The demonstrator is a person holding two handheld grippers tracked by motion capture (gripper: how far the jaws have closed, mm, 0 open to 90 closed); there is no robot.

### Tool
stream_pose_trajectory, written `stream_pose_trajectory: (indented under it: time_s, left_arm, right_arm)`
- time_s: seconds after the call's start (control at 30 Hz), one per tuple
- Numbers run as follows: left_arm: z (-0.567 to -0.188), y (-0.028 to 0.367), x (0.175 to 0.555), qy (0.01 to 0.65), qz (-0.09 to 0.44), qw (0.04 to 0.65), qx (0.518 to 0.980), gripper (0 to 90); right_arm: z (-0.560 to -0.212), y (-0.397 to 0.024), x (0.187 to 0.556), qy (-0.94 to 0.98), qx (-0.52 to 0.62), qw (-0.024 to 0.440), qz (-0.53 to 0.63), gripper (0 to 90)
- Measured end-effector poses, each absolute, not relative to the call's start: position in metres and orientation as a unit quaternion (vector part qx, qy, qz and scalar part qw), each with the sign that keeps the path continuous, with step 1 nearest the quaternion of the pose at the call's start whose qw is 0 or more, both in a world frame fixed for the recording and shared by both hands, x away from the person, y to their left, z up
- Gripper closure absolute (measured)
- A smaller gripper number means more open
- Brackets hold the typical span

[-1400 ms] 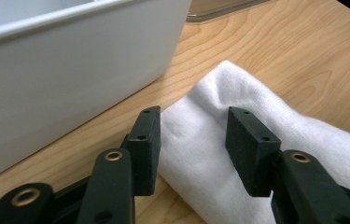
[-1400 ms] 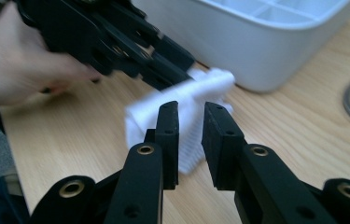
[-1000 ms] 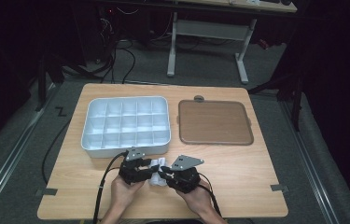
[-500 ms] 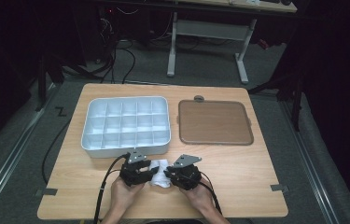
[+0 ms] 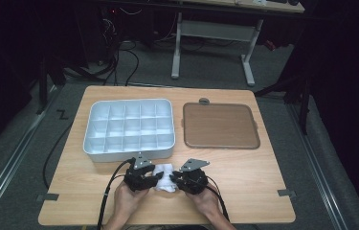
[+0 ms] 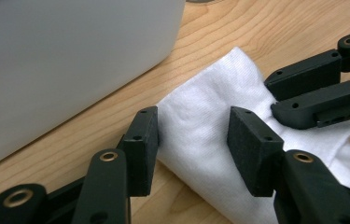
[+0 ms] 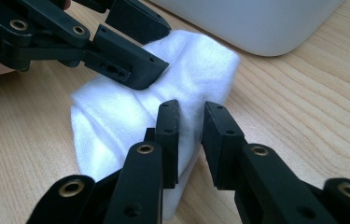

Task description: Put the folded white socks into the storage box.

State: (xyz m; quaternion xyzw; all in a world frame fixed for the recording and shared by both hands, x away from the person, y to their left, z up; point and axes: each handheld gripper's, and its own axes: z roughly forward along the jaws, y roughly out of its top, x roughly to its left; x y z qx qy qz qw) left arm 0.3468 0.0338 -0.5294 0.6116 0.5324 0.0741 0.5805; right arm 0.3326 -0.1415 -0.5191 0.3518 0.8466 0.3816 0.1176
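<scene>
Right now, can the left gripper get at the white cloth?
Probably yes. The left gripper already straddles the white cloth with jaws apart; the right gripper sits on the cloth's far end, not blocking. The white tray stands clear beside it.

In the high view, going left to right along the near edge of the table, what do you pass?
left gripper → white folded cloth → right gripper. Farther back, also left to right: white compartment tray → brown flat tray.

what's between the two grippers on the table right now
A folded white cloth lies on the wooden table between the left gripper and right gripper, clearest in the high view.
</scene>
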Motion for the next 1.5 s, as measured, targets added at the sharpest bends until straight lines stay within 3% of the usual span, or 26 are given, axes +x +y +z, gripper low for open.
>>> stream_pose_trajectory:
  time_s: [0.57,1.17,1.5]
  left_arm:
    - [-0.53,0.042,0.349,0.541,0.064,0.577,0.609,53.9]
    - [-0.526,0.085,0.353,0.575,0.064,0.562,0.591,50.7]
    - [-0.513,0.083,0.355,0.597,0.038,0.583,0.55,28.4]
  right_arm:
    - [-0.521,-0.136,0.333,0.848,0.349,0.107,0.385,77.2]
    - [-0.523,-0.095,0.336,0.85,0.333,0.101,0.395,76.3]
    - [-0.515,-0.105,0.333,0.836,0.346,0.107,0.414,64.2]
